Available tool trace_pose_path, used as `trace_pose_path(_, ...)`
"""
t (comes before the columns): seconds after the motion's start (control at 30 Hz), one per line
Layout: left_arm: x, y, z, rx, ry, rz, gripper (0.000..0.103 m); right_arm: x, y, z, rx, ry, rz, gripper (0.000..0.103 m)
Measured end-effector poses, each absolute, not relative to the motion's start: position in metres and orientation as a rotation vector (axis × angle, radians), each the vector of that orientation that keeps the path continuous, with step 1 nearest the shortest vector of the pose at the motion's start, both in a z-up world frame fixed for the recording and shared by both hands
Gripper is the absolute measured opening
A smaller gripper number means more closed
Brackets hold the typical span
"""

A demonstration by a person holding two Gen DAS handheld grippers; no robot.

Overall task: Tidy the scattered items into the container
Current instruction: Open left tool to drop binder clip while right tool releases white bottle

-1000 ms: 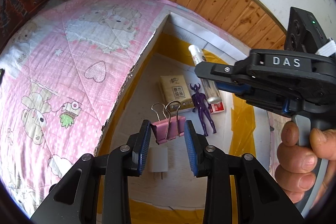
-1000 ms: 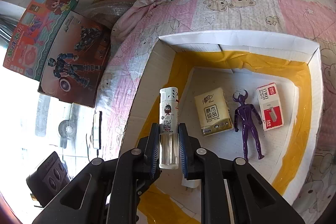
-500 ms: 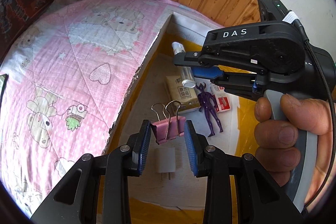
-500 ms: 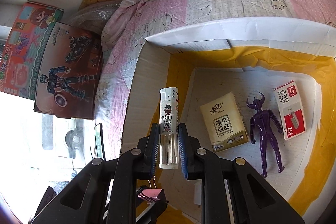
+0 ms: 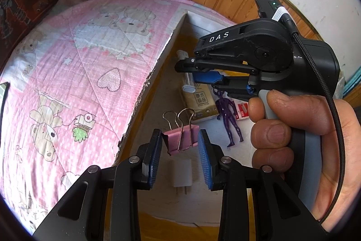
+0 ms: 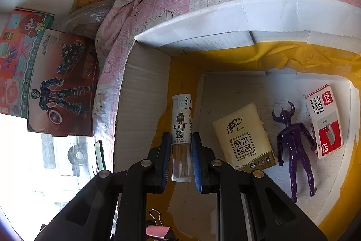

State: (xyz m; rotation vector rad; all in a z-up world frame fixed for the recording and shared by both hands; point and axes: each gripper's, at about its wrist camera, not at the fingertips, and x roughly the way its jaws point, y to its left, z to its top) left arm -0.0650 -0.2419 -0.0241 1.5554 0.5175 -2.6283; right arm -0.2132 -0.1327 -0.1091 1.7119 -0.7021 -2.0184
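Clamping a pink clip (image 5: 181, 139) between its blue pads, the left claw (image 5: 180, 151) hangs over the open box (image 5: 158, 64), with a white plug (image 5: 182, 173) on the box floor just below. The right claw (image 6: 180, 157), gripped by a hand (image 5: 300, 139), is closed on a lighter (image 6: 181, 128) held upright above the box's left inner wall. Beyond lie a tissue pack (image 6: 244, 139), a purple figure (image 6: 295, 150) and a staple box (image 6: 325, 121), and the box sits on a pink quilt (image 5: 74, 64).
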Motion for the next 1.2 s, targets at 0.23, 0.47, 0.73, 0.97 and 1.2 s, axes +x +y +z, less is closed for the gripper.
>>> trace_pose_path(0.23, -0.067, -0.245, -0.024, 1.563, 0.528, -2.629, 0.033, -0.219, -0.136, -0.118, 1.746, -0.639, -2.006, 0.019)
trace_pose_path(0.47, -0.069, -0.24, -0.024, 1.564, 0.485, -2.639, 0.034, -0.218, -0.141, -0.126, 1.763, -0.587, -1.993, 0.019)
trace_pose_path(0.73, -0.071, -0.243, -0.023, 1.529, 0.468, -2.62, 0.035, -0.223, -0.148, -0.122, 1.75, -0.561, -1.989, 0.019)
trace_pose_path(0.97, -0.072, -0.25, -0.023, 1.515, 0.526, -2.602, 0.039, -0.224, -0.144, -0.122, 1.747, -0.579, -1.994, 0.023)
trace_pose_path(1.2, -0.071, -0.245, -0.018, 1.502, 0.521, -2.607, 0.039, -0.221, -0.139, -0.114, 1.734, -0.58, -1.979, 0.023)
